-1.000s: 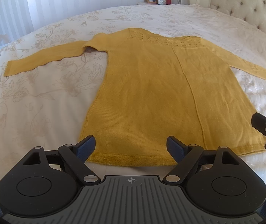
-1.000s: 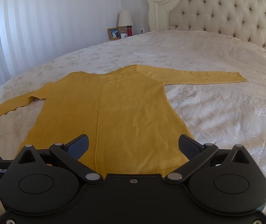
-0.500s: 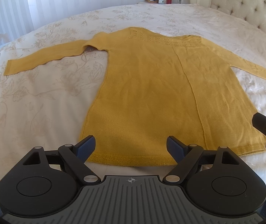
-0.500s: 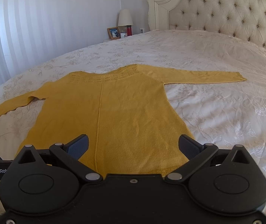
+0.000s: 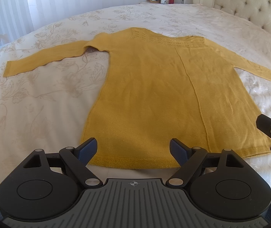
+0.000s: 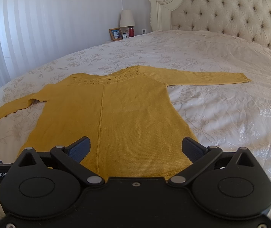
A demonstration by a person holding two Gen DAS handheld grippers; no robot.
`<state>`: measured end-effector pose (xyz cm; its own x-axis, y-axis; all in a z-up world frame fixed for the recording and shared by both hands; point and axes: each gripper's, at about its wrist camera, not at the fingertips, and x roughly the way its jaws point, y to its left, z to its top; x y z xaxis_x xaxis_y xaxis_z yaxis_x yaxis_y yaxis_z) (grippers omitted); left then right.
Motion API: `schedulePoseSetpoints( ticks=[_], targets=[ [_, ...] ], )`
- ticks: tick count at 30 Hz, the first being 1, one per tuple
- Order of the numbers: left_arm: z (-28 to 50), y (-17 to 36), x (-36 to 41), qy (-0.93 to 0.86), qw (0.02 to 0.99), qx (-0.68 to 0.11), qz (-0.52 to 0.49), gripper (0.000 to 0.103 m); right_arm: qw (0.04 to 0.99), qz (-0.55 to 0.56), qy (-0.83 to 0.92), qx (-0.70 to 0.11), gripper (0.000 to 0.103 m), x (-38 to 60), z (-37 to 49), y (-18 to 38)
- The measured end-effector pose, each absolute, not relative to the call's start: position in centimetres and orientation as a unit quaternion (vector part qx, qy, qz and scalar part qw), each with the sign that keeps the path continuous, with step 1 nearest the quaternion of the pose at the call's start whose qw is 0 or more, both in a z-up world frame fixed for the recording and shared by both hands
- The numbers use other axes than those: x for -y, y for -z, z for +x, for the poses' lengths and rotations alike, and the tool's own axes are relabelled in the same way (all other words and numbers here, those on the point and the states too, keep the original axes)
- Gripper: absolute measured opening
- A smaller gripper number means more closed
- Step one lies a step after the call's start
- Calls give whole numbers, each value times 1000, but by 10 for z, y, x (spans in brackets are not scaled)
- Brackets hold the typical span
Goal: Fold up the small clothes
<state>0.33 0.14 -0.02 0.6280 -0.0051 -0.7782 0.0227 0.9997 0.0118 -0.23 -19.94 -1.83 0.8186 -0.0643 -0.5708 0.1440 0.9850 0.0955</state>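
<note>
A yellow sweater (image 5: 163, 95) lies spread flat on the bed (image 5: 40, 104), its hem along the near edge and its neckline toward the far side, where the nightstand stands. One sleeve (image 5: 44, 60) runs out toward the bed's left side, the other (image 6: 207, 77) toward the headboard (image 6: 230, 13); both lie straight and clear of the body. A raised seam (image 6: 100, 125) runs down the middle from the openwork band at the neck.

The left tongs (image 5: 133, 150) hang just above the hem near its left corner, blades wide apart with nothing between them. The right tongs (image 6: 135, 148) hang over the hem's right part, likewise spread and empty (the tip of the right tool shows at the edge of the left view). No fold has been started.

By its look the sweater is a thin, soft knit: light, limp, and likely to stretch or sag if lifted by one point. It should drape rather than hold a crease, and the smooth, slightly rumpled bedspread may let it slide when dragged. The sensible holds are the firmer parts: the ribbed hem corners for a bottom-to-top fold, or a cuff and its shoulder to lay a sleeve across the body first. Pinching through both layers at an edge would keep front and back together; a grab in mid-panel would probably bunch the fabric.
</note>
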Motion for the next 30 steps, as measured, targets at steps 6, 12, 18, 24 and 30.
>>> schedulePoseSetpoints(
  ticks=[6, 12, 18, 24, 30],
  targets=[
    [3, 2, 1, 12, 901, -434, 9, 83, 951, 68, 55, -296, 102, 200, -2, 19],
    [4, 2, 1, 14, 899, -437, 5, 83, 951, 67, 55, -297, 102, 199, -2, 18],
    [5, 2, 1, 15, 899, -439, 2, 83, 951, 68, 54, -297, 102, 200, -2, 19],
    [5, 3, 0, 16, 898, -440, 1, 83, 951, 68, 54, -297, 102, 200, -2, 20],
    [5, 4, -1, 18, 896, -443, -4, 83, 951, 70, 54, -298, 102, 199, -2, 21]
  ],
)
